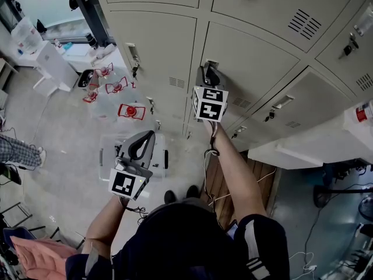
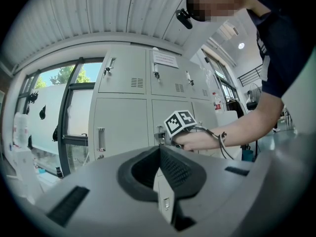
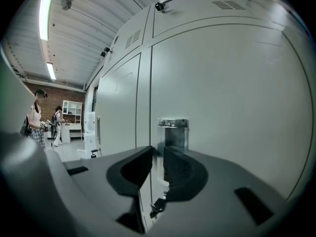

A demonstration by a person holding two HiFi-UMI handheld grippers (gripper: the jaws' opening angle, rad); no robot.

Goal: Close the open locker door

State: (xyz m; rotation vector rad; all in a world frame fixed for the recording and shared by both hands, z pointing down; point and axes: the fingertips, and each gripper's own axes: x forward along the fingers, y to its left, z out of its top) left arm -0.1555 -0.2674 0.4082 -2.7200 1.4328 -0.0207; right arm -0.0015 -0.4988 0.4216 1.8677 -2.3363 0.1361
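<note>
The right gripper [image 3: 159, 157] has its jaws closed narrowly on the metal handle [image 3: 173, 131] of the locker door [image 1: 256, 63], with the thin pull plate pinched between the pads. A key [image 3: 158, 205] hangs in the lock just below. The door sits in the middle row of the locker bank, straight ahead of the person. It looks all but flush with its neighbours — whether the latch has caught cannot be told from these views. The left gripper [image 1: 147, 137] hangs low in front of the person, well apart from the lockers, its jaws together and holding nothing.

The step in hand appears to be the last of the closing: pushing the door home by its handle. The next move likely calls for a firm, straight press toward the frame until the door seats. After that the jaws would need to ease apart and the gripper draw straight back — without dragging the handle and swinging the door open again.
</note>
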